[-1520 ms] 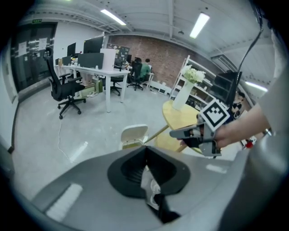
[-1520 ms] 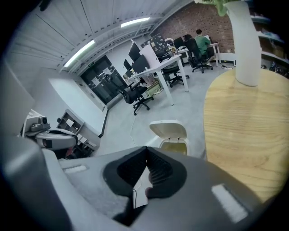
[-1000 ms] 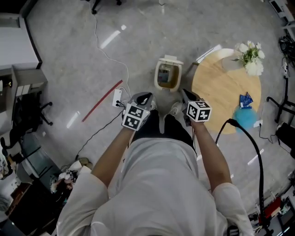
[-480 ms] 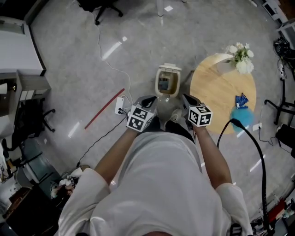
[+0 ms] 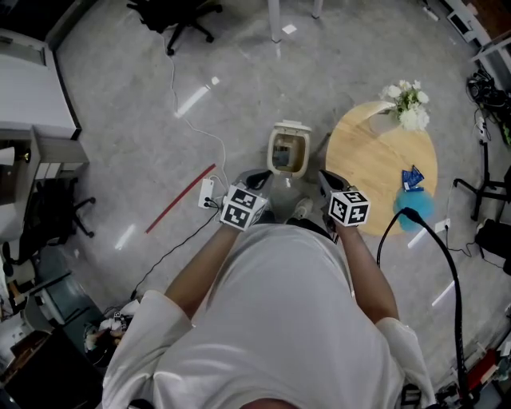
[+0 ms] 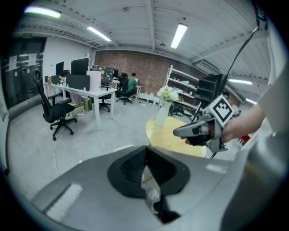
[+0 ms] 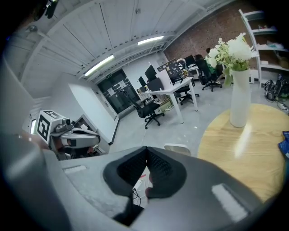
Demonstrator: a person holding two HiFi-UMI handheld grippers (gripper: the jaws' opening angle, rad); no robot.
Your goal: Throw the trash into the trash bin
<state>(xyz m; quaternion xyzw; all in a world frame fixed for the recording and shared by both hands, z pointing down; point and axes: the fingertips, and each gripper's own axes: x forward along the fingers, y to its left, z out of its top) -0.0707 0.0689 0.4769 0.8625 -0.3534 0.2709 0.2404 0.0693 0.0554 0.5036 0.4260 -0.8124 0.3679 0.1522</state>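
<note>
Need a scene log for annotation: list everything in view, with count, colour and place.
trash bin: one, cream, lid open, floor ahead of the person
round table: one, light wood, right of the bin
vase of flowers: one, white, table's far edge
packet: one, blue, on the table
power strip: one, white, floor left of the bin
red strip: one, floor, left
office chair: one, black, far left
black cable: one, right of the person
left gripper: grey, shut, empty
right gripper: grey, shut, empty
</note>
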